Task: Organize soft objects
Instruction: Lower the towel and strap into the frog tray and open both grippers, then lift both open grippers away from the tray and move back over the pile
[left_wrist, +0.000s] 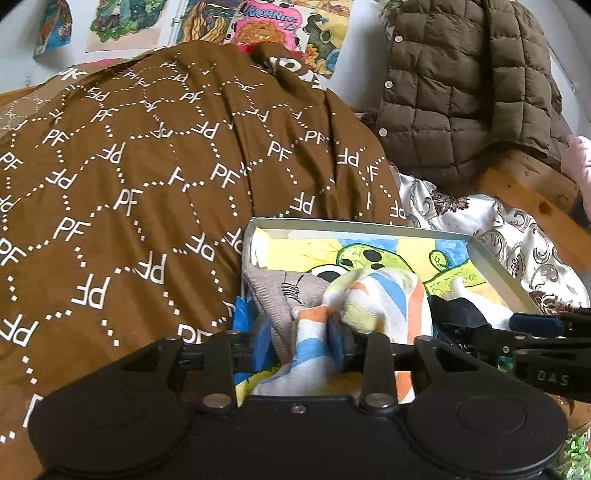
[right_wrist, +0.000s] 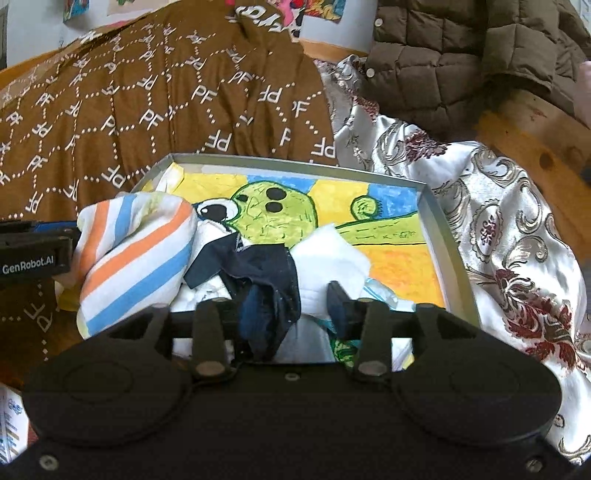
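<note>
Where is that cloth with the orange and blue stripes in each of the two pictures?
Left wrist view: the striped cloth is low in the middle, pinched in the left gripper, at the near edge of the shallow box.
Right wrist view: the striped cloth is at the left, over the box's near left corner.
Shared landmark: the green cartoon drawing in the box.

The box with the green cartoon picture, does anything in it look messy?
Yes. In the shallow grey box, the striped orange-and-blue cloth spills over the left rim, and the dark navy cloth lies crumpled.
</note>
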